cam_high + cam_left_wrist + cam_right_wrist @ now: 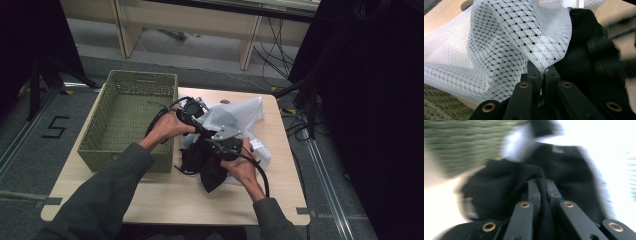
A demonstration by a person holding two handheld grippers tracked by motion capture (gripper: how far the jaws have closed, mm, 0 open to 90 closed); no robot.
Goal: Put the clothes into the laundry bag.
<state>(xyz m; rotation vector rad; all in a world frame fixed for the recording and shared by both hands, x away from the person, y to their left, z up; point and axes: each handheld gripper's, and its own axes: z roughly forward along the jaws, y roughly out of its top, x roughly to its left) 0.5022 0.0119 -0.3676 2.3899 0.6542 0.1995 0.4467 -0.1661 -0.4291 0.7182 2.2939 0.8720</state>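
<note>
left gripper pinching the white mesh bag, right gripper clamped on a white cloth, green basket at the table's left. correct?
Not quite: the right gripper is clamped on a black cloth, not a white one, as the right gripper view shows. The rest holds: left gripper pinches the white mesh bag, green basket at left.

Both forearms, in dark sleeves, reach forward from the near edge and converge at mid-frame, the left arm angled in from the lower left and the right arm rising from below. The left gripper [192, 111] sits just beyond the left hand [167, 126], its fingers [534, 75] pressed together and pinching mesh. The right gripper [226, 142], held in the right hand [244, 167] with its cable trailing back along the wrist, has its fingers [534, 188] clamped on black cloth.
</note>
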